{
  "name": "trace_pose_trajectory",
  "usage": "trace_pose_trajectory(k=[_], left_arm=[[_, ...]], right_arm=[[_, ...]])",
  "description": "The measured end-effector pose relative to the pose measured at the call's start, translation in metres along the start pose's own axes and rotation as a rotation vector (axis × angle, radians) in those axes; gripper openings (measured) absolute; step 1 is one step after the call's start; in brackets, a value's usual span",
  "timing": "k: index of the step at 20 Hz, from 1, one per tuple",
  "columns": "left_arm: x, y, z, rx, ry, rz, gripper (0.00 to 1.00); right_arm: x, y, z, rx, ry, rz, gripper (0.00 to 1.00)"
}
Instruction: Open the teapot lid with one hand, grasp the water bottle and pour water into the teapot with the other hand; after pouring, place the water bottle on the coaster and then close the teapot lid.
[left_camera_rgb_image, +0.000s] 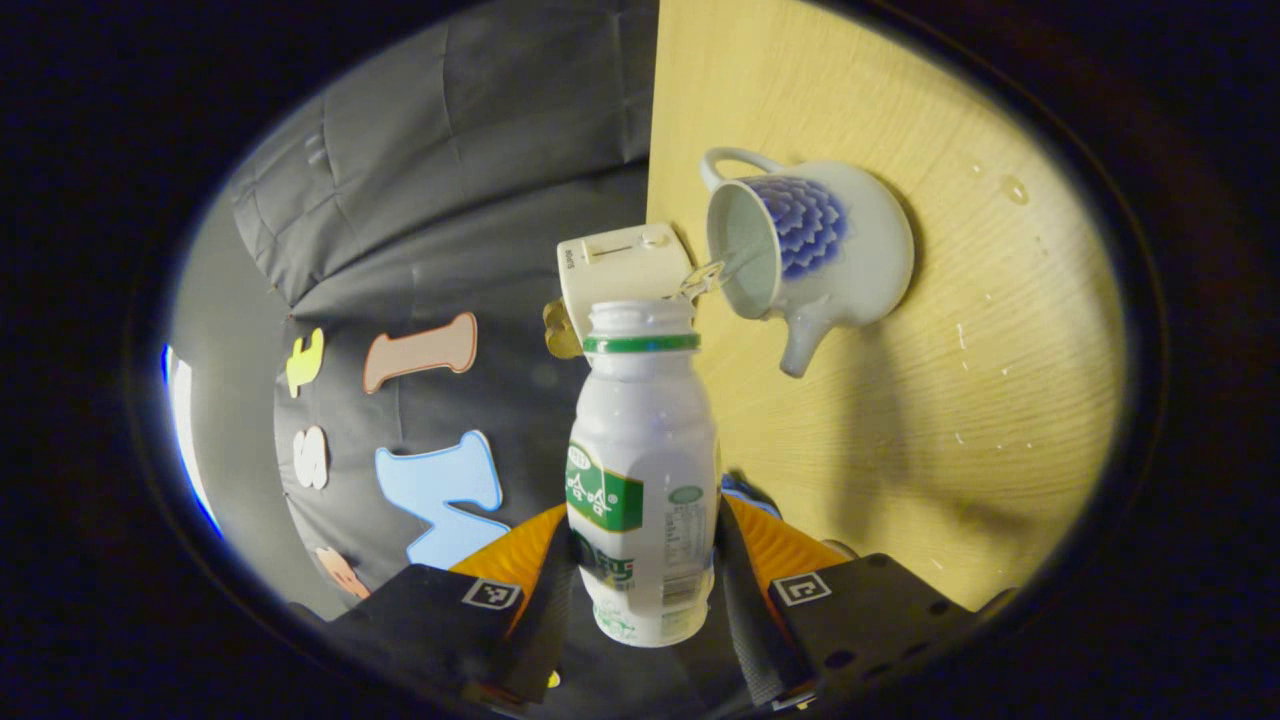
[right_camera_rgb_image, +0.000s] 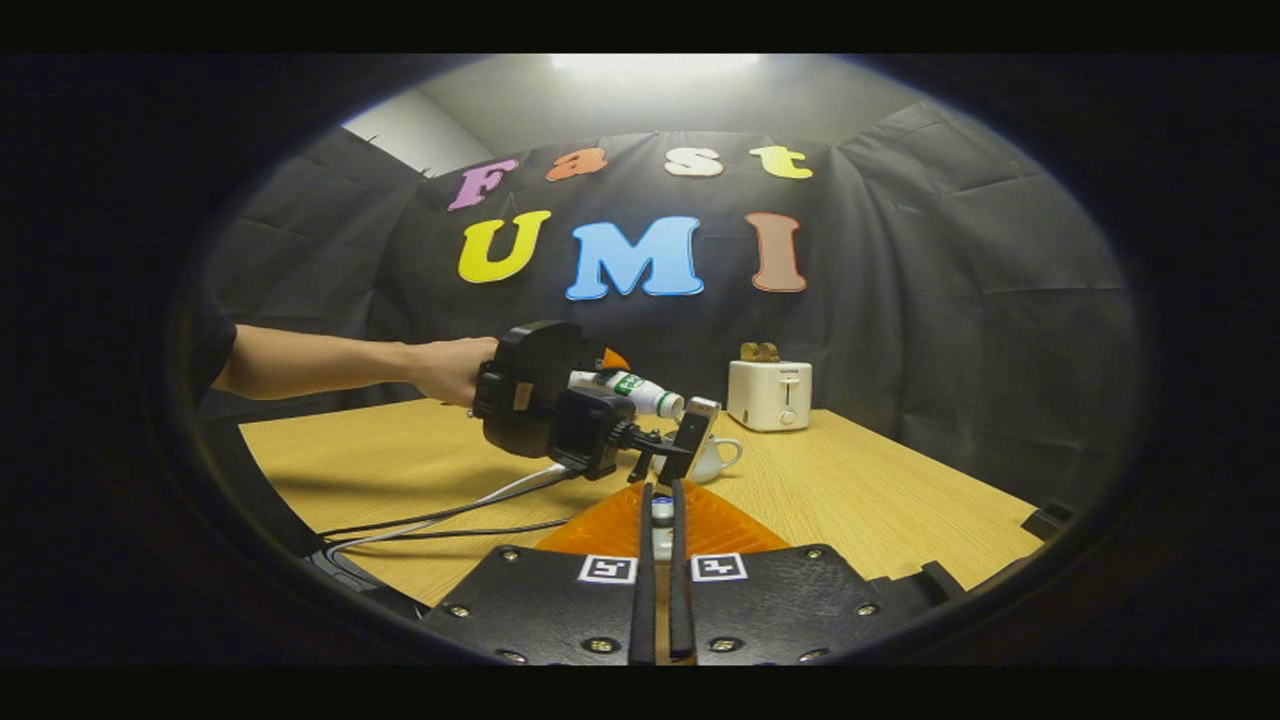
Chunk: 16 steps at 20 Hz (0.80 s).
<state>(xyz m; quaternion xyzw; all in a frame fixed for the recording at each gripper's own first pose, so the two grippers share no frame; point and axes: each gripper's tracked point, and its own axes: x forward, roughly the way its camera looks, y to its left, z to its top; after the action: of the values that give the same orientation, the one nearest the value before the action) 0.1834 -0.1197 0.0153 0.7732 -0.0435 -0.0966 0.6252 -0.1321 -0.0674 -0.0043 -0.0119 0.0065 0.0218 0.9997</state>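
My left gripper (left_camera_rgb_image: 650, 560) is shut on a white water bottle (left_camera_rgb_image: 645, 470) with a green label and no cap, tipped toward the teapot. A thin stream of water (left_camera_rgb_image: 715, 275) runs from its mouth into the open white teapot (left_camera_rgb_image: 820, 250), which has a blue flower pattern and stands on the wooden table (left_camera_rgb_image: 950, 420). In the right gripper view a hand (right_camera_rgb_image: 445, 370) holds that left gripper (right_camera_rgb_image: 640, 435) and the tilted bottle (right_camera_rgb_image: 630, 390) over the teapot (right_camera_rgb_image: 715, 455). My right gripper (right_camera_rgb_image: 661, 490) is shut on a small white piece, apparently the teapot lid (right_camera_rgb_image: 661, 512), held nearer than the teapot.
A white toaster (right_camera_rgb_image: 768, 393) with bread in it stands at the back of the table, just behind the teapot. Cables (right_camera_rgb_image: 450, 510) trail from the left gripper across the table's near left part. Bare wood (right_camera_rgb_image: 900, 490) lies to the right of the teapot.
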Motion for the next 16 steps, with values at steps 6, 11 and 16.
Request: trace_pose_trajectory(k=[6,11,16], left_arm=[[-0.0009,-0.0029,-0.0024,0.025,0.007,-0.009,0.76],[-0.0011,-0.0026,-0.0018,0.049,0.010,-0.014,0.76],[-0.0015,0.0003,-0.0004,0.082,0.008,-0.008,0.76]], right_arm=[[0.0003,-0.0010,-0.0020,0.000,0.006,-0.005,0.05],[-0.0011,-0.0002,-0.0021,0.003,0.007,-0.005,0.06],[-0.0020,-0.0004,-0.0024,0.000,0.008,-0.005,0.06]])
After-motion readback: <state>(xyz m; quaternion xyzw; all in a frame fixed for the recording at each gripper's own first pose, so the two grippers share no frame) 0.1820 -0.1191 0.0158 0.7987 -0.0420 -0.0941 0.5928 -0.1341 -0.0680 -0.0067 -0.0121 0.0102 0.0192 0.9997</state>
